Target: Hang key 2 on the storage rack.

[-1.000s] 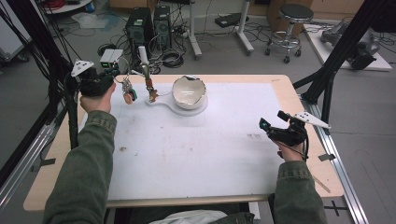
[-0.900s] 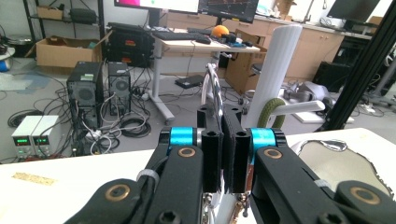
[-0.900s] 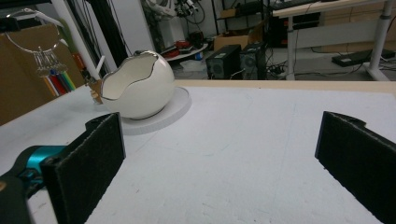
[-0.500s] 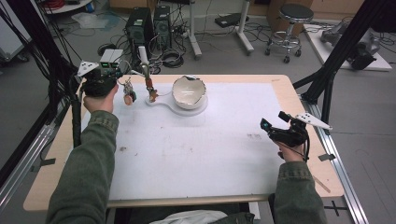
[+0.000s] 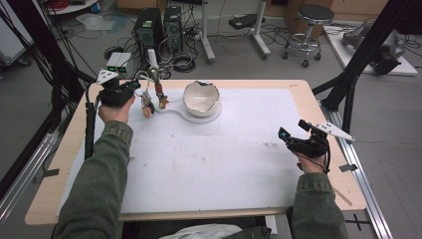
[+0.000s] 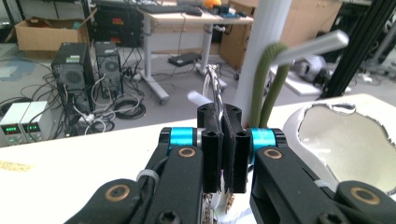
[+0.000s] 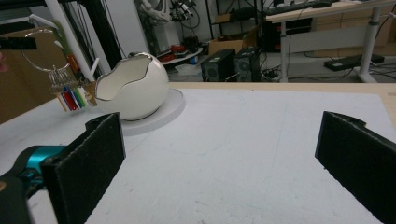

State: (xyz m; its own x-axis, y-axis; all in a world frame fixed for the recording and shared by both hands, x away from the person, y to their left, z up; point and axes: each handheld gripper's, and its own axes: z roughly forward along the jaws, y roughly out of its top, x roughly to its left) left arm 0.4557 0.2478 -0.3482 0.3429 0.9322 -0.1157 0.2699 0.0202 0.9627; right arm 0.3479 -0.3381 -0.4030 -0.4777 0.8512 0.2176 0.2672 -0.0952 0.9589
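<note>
My left gripper (image 5: 135, 85) is shut on a thin metal ring (image 6: 212, 84) at the table's far left. Several small coloured pieces (image 5: 148, 105) dangle from the ring just above the mat. In the right gripper view the ring (image 7: 39, 51) and its pieces (image 7: 70, 95) hang beside a white egg-shaped bowl (image 7: 135, 88) with a jagged rim. The bowl (image 5: 201, 97) rests on a white dish (image 5: 215, 115). A white post (image 6: 266, 46) with a green hose (image 6: 270, 74) and a metal rod (image 6: 313, 45) rises right behind the left gripper (image 6: 223, 112). My right gripper (image 5: 292, 128) is open over the right side of the mat, nothing between its pads (image 7: 100, 149).
A white mat (image 5: 209, 159) covers most of the wooden table (image 5: 328, 119). Beyond the far edge are computer towers (image 5: 159, 25), cables and a stool (image 5: 316, 20) on the floor. Black frame bars (image 5: 358, 59) stand at the table's right and left sides.
My left hand has moved right and down with the ring, bringing the dangling pieces closer to the post and the bowl. The right hand has stayed still.
</note>
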